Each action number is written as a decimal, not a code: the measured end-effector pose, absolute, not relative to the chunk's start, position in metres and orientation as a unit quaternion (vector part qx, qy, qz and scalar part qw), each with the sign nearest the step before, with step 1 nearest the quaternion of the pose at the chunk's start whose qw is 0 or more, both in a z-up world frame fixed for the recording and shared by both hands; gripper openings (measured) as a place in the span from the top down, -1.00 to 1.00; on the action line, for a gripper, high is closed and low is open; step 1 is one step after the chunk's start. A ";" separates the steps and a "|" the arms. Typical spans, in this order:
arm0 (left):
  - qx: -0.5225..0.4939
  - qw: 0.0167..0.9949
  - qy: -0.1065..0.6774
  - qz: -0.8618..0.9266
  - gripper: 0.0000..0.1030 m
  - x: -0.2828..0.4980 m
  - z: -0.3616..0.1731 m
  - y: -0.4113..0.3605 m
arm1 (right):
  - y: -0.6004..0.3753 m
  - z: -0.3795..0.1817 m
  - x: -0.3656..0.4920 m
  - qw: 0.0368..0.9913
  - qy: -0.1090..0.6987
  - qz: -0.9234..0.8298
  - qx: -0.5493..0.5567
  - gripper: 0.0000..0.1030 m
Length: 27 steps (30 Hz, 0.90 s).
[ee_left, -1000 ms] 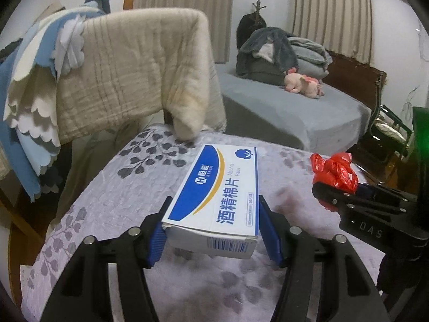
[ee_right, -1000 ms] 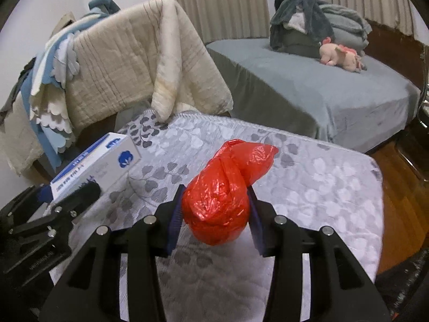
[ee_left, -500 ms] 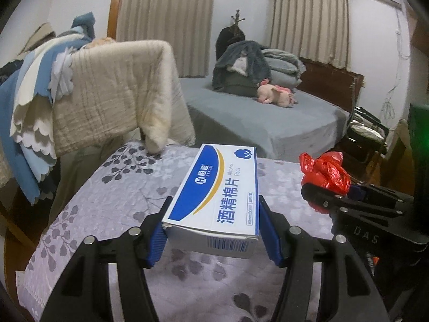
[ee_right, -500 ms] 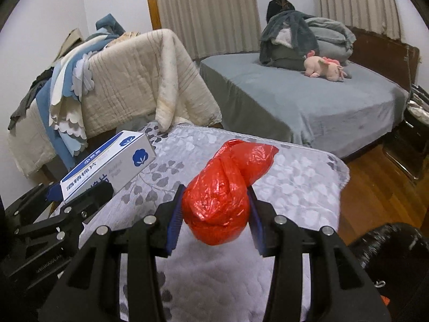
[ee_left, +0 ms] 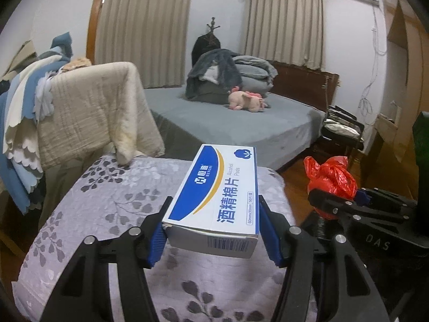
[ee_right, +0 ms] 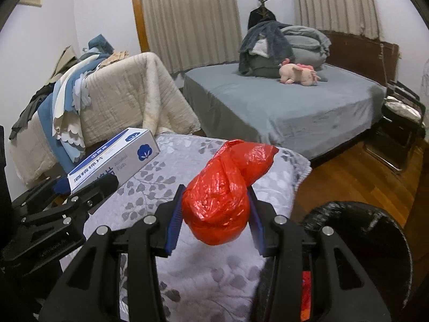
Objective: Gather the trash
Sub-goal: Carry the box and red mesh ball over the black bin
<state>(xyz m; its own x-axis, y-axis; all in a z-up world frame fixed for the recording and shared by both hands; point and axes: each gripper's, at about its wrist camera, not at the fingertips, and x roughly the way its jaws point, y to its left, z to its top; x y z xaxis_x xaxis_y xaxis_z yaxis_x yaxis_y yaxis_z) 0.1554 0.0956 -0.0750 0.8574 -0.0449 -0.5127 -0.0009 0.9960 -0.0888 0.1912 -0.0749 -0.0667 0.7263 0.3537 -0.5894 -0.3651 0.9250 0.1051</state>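
My left gripper [ee_left: 214, 228] is shut on a white and blue alcohol pads box [ee_left: 222, 196] and holds it above the grey leaf-patterned quilt [ee_left: 112, 201]. The box also shows in the right wrist view [ee_right: 115, 158], at the left. My right gripper [ee_right: 214, 214] is shut on a crumpled red plastic bag [ee_right: 222, 196], held above the quilt's right edge. The bag also shows in the left wrist view [ee_left: 332, 177], at the right. A black trash bin [ee_right: 356, 241] with a black liner stands low at the right, beside the right gripper.
A chair draped with beige and blue blankets [ee_left: 80, 115] stands behind the quilt at the left. A grey bed [ee_right: 281, 107] with folded bedding and a pink plush toy [ee_right: 297, 75] lies beyond. Wooden floor [ee_right: 356, 177] lies at the right, with a black metal chair [ee_left: 340, 131].
Both grippers have risen and pulled back with their loads, so the quilt looks lower and farther. The trash bin has come into the right wrist view at the lower right.
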 end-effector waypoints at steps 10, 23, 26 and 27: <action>-0.025 0.962 0.265 -0.062 -0.15 0.136 -0.070 0.034 | -0.129 -0.055 0.155 0.941 0.304 0.153 -0.001 0.18; -0.002 0.953 0.267 -0.140 -0.05 0.123 -0.070 -0.039 | -0.199 -0.052 0.121 0.950 0.296 0.095 0.018 0.18; -0.002 0.946 0.281 -0.158 -0.05 0.129 -0.082 -0.057 | -0.211 -0.058 0.117 0.949 0.302 0.082 0.020 0.18; -0.002 0.943 0.290 -0.164 -0.05 0.131 -0.089 -0.062 | -0.216 -0.061 0.116 0.949 0.305 0.077 0.023 0.18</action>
<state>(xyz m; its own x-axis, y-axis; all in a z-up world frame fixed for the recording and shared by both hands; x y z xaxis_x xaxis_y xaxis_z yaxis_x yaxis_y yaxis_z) 0.1314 -0.0622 -0.0885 0.7781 -0.3109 -0.5459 0.3082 0.9461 -0.0994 0.1156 -0.2159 -0.0613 0.8018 0.1598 -0.5758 -0.1319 0.9871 0.0903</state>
